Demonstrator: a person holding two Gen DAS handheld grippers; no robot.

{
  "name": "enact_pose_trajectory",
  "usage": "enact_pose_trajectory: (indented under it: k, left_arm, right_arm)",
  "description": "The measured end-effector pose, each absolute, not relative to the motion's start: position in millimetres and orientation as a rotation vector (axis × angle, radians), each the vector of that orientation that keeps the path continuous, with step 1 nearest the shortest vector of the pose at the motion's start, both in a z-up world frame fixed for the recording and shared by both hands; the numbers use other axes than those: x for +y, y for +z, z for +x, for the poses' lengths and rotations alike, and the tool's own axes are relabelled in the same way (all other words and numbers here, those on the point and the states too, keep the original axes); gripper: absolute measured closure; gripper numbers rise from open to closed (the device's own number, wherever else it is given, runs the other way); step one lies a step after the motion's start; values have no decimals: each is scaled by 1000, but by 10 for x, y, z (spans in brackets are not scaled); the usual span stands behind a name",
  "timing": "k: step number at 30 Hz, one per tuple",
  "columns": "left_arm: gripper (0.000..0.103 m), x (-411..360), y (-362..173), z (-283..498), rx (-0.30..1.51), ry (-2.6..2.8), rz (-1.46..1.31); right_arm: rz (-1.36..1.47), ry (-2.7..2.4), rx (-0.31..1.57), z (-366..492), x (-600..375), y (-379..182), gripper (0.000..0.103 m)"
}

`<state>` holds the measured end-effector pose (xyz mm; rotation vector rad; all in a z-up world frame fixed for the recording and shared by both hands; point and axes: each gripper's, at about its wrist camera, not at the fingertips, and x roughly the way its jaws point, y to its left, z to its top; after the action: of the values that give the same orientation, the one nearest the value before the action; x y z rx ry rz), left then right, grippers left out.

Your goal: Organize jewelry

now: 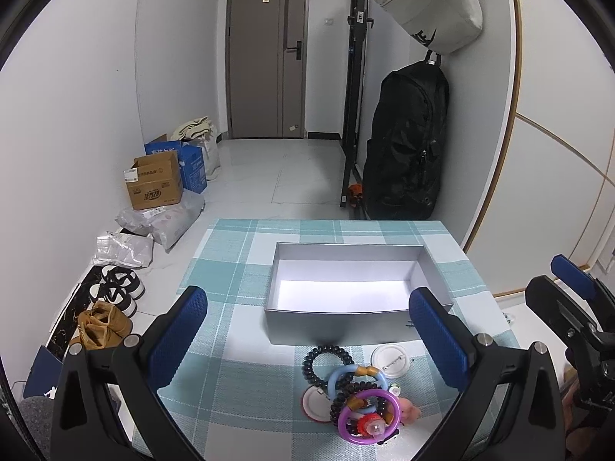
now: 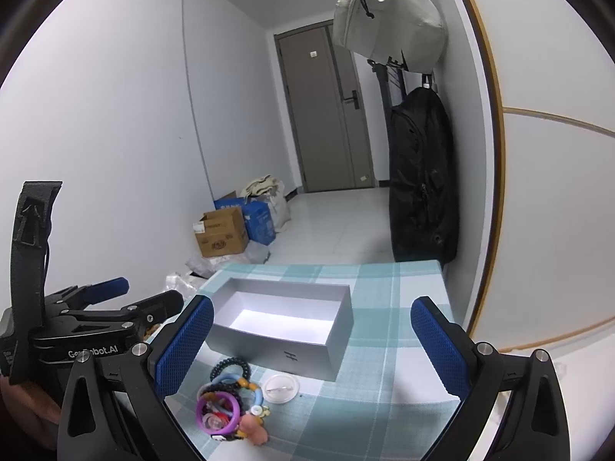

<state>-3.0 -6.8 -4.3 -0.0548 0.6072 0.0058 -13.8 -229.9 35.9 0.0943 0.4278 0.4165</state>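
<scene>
Both the left tool (image 1: 307, 330) and the right tool (image 2: 312, 336) gape fully open and empty above the surface (image 1: 230, 365), the jewelry pile (image 1: 355, 392) just ahead of them, the open box (image 1: 346, 280) beyond.

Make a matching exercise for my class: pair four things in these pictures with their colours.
Things:
1. gift box
2. big plastic ring
3. bead bracelet
4. gripper fingers

Colours:
A. blue
B. black
C. silver-grey
D. purple

Pairs: 1-C, 2-D, 3-B, 4-A
</scene>
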Motion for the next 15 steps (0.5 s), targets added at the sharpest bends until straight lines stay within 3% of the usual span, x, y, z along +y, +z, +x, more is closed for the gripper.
enact_pose_trajectory:
  k: [15]
  left_arm:
    - [1, -69, -50, -28, 617, -2, -61]
  right_arm:
    - [96, 416, 428, -141, -2305, 353, 0]
